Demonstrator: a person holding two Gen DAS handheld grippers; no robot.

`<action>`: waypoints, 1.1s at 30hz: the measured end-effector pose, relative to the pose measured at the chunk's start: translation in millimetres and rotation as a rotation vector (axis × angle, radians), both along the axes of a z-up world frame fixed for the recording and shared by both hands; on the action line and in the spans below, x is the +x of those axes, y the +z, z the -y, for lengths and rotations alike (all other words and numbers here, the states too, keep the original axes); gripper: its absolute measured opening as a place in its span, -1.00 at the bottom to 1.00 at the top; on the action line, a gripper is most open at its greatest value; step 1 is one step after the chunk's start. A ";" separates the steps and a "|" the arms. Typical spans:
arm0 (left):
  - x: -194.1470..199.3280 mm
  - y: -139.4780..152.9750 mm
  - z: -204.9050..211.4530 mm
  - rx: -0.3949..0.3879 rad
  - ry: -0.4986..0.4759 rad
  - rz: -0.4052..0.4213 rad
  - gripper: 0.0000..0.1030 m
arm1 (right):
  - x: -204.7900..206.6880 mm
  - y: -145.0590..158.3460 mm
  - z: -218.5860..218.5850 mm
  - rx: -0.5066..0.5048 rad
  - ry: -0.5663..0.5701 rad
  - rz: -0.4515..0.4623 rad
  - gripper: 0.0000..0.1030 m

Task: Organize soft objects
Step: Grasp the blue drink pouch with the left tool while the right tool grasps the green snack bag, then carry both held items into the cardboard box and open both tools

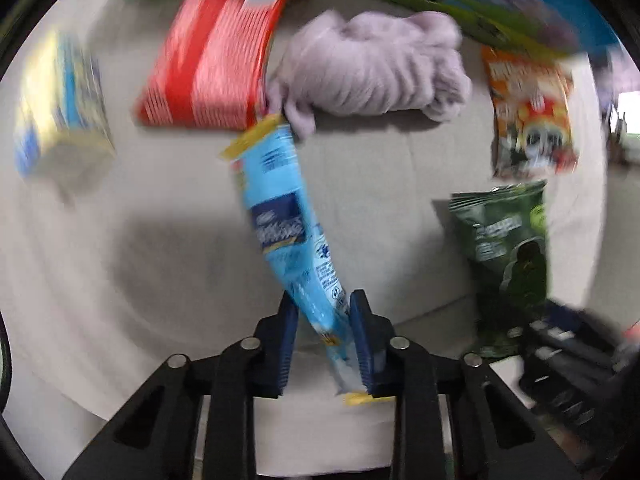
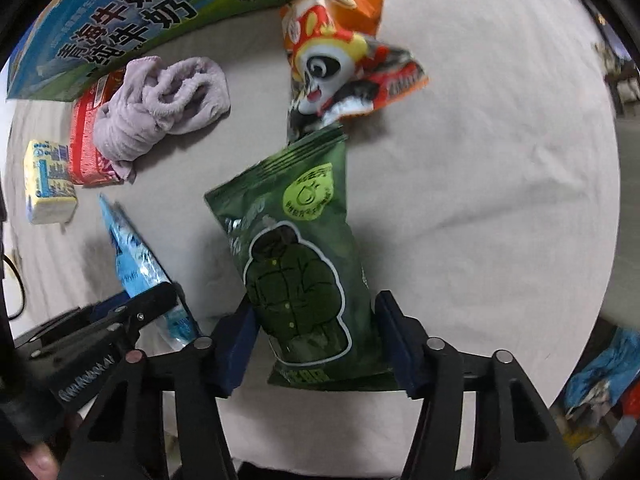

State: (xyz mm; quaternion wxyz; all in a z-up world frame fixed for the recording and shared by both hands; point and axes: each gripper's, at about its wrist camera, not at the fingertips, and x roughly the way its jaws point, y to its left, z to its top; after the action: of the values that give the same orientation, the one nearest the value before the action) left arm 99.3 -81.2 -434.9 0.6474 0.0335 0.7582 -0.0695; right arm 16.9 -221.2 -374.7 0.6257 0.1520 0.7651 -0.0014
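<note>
the counter (image 2: 480, 160) is draped in a pale, faintly creased cloth. along its far edge a big glossy blue-and-green carton (image 2: 120, 20) stands, with a flat red pack (image 1: 208, 60) and a small yellow-and-blue block (image 2: 48, 180) near it. sorting looks partway: a fluffy lilac towel (image 2: 160, 108) lies bunched against the red pack, an orange panda snack bag (image 2: 340, 52) lies crinkled further right, and two pouches remain in hand. the right claw (image 2: 316, 336) straddles a plump, shiny green pouch (image 2: 292, 248); whether its pads actually pinch it i cannot tell. the left claw (image 1: 324, 336) is clenched on a slim, crinkly light-blue packet (image 1: 280, 216), lifted and tilted above the cloth.
</note>
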 end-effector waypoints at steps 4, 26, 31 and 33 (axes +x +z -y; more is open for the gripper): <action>-8.0 -1.4 10.6 0.093 -0.188 0.040 -0.55 | -11.0 -12.4 -5.7 0.012 -0.004 -0.017 0.20; -30.7 45.1 -29.8 -0.009 -0.004 0.073 -0.76 | -29.8 -10.7 -34.4 -0.048 0.038 0.069 -0.27; -27.8 98.1 -31.9 -0.027 -0.014 0.116 -0.77 | -33.9 16.9 -18.7 0.001 0.012 0.116 -0.28; -23.7 122.3 -35.1 -0.051 -0.009 0.135 -0.77 | -32.8 28.8 -13.5 0.025 0.003 0.139 -0.28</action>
State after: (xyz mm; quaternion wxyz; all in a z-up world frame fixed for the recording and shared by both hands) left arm 75.6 -46.1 -312.7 0.6974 0.0253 0.7106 -0.0893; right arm -15.9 -207.7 -345.9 0.6755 0.1587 0.7198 0.0197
